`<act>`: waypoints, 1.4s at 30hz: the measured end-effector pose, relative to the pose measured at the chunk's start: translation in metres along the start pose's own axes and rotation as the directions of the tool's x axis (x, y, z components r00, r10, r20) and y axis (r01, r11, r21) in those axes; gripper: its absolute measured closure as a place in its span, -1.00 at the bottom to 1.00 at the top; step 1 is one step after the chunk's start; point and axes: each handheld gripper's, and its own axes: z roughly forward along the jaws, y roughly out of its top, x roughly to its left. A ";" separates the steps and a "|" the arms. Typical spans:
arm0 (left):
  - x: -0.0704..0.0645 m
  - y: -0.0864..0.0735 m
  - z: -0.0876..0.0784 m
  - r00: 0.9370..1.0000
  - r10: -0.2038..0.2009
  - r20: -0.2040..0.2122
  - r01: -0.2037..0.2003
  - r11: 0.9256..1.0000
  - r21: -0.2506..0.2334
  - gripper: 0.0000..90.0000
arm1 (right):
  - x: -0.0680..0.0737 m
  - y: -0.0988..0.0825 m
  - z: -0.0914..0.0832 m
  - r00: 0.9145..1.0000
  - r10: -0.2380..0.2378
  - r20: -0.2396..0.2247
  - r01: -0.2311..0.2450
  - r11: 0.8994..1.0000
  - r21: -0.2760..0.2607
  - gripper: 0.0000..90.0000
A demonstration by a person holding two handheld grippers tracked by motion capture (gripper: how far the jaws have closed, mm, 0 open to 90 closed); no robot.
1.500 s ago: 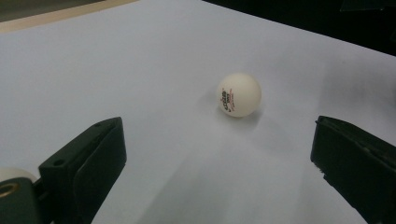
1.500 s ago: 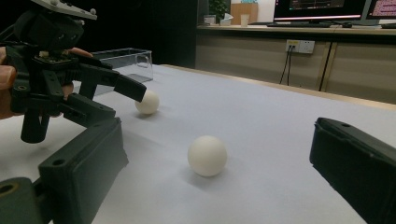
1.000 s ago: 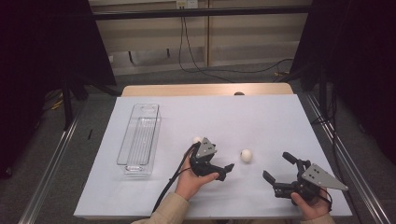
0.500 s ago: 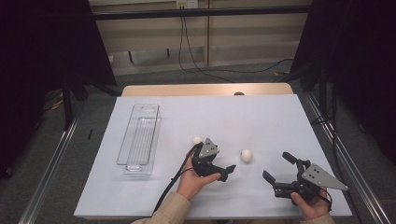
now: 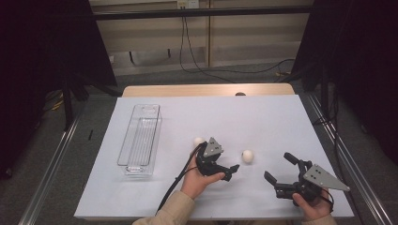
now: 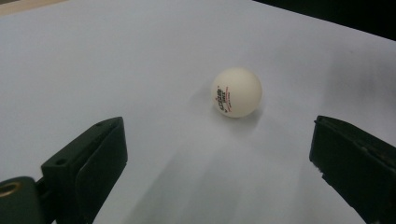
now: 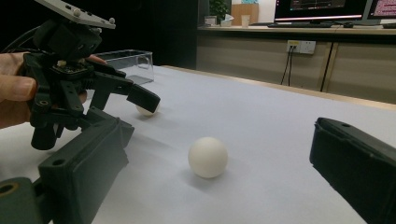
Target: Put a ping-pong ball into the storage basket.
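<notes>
Two white table-tennis balls lie on the white table [image 5: 263, 117]. One ball [image 5: 247, 156] is just right of my left gripper [image 5: 228, 161], which a hand holds with its jaws open and pointing at it. In the left gripper view this printed ball [image 6: 236, 92] sits ahead of the open left gripper [image 6: 217, 126], with nothing between the jaws. The second ball [image 5: 199, 141] lies just behind the left gripper. My right gripper [image 5: 278, 166] is open near the front right, facing left. Its own view shows the right gripper [image 7: 222, 126] open, the near ball [image 7: 208, 157], the far ball [image 7: 147, 109] and the left gripper [image 7: 128, 109].
A long clear plastic tray [image 5: 141, 140] stands at the left of the table, also seen as the tray [image 7: 128, 63] behind the left hand. A wooden strip [image 5: 206, 90] runs along the table's far edge. Metal rails flank both sides.
The left gripper has slid slightly to the right, closer to the ball in front of it. The right gripper and both balls have stayed put.
</notes>
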 end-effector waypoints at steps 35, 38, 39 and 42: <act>-0.001 0.006 0.012 1.000 0.001 0.013 -0.001 1.000 0.015 -0.91 | 0.000 0.000 0.000 1.000 0.001 -0.002 -0.001 1.000 -0.001 -0.94; -0.001 0.006 0.013 1.000 0.001 0.015 -0.001 1.000 0.016 -0.91 | 0.000 0.000 0.000 1.000 0.004 -0.005 -0.004 1.000 -0.002 -0.94; -0.001 0.006 0.014 1.000 0.003 0.015 -0.003 1.000 0.016 -0.91 | 0.000 0.000 0.000 1.000 0.002 -0.005 -0.002 1.000 -0.001 -0.94; -0.001 0.006 0.015 1.000 0.003 0.014 -0.003 1.000 0.018 -0.91 | 0.000 0.000 0.000 1.000 0.008 -0.003 -0.008 1.000 -0.003 -0.94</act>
